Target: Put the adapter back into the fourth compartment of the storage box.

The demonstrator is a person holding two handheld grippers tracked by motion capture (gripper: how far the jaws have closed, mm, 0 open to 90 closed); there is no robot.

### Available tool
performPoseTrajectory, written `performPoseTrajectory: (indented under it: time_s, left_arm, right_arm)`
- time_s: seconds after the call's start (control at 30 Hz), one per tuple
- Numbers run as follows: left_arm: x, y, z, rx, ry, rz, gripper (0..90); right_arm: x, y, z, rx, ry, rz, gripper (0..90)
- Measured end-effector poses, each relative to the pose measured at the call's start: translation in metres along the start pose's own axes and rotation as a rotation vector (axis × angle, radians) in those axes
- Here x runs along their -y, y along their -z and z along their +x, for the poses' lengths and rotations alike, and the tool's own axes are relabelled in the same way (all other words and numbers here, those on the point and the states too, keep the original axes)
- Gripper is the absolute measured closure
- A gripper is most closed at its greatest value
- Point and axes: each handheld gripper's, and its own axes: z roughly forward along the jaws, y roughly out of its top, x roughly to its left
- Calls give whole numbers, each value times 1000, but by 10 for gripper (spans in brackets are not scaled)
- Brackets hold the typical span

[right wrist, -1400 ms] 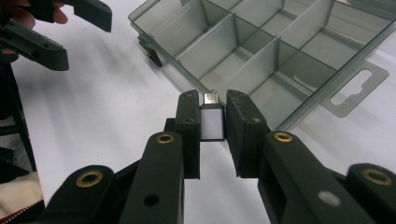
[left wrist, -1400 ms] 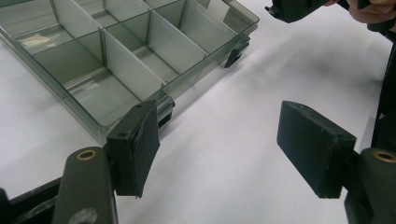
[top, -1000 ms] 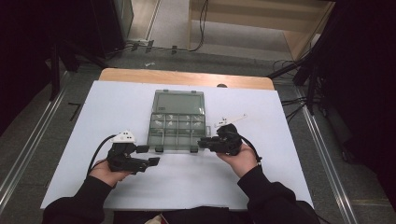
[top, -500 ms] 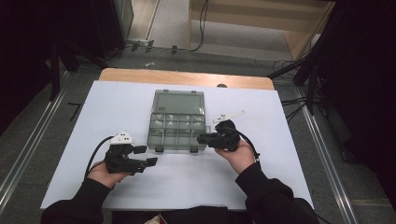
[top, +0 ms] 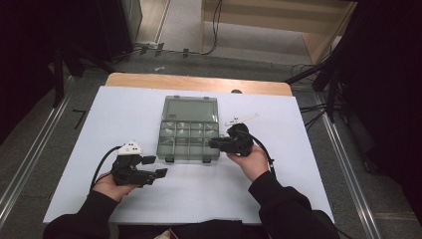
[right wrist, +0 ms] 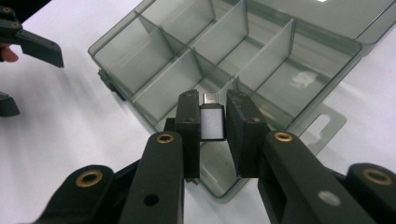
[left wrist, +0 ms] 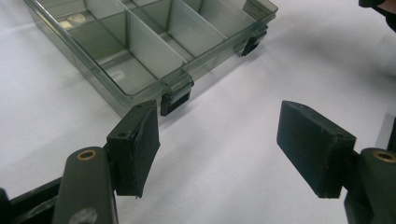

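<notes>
An open smoky-clear compartment box (top: 189, 139) lies mid-table, its lid (top: 191, 109) folded flat behind it. My right gripper (top: 214, 143) hovers at the box's near right corner. It is shut on a small silver USB adapter (right wrist: 211, 123), plug end pointing away, above a near compartment of the box (right wrist: 116, 56). My left gripper (top: 154, 167) rests on the white table just left of the box's front edge. In its own view my left gripper (left wrist: 219, 135) is open and holds nothing, facing the box wall (left wrist: 79, 60) and its front latch (left wrist: 177, 95).
A white sheet (top: 124, 114) covers the table, and a wooden edge (top: 199, 82) shows at the far side. Cables (top: 214, 30) run over the floor beyond. Metal rails (top: 30, 154) flank the table. The left gripper (right wrist: 32, 44) shows far off in the right gripper view.
My right gripper has edged a little away from the person, toward the box, still with the adapter in it. The left gripper has stayed put.
</notes>
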Motion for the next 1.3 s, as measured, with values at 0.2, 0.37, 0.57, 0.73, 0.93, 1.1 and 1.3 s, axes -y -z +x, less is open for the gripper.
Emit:
performPoseTrajectory:
  time_s: [0.2,0.37,0.57,0.73,0.93,1.1,1.3]
  left_arm:
    - [1,0,1,0,6,4,301]
    - [1,0,2,0,7,4,301]
    - [1,0,3,1,7,5,301]
    - [1,0,3,-1,7,6,301]
    - [1,0,3,-2,6,7,301]
    - [1,0,3,-3,6,8,301]
    - [1,0,4,-2,6,7,301]
  right_arm:
    - [-6,-1,-5,12,-17,-16,735]
    - [-10,-4,-10,30,-23,-24,735]
    - [-17,-7,-13,46,-24,-26,735]
    - [-22,-9,-17,57,-31,-33,735]
    - [-26,-13,-20,70,-36,-33,735]
    - [-29,-17,-22,80,-40,-28,734]
    - [-32,-22,-24,93,-43,-23,734]
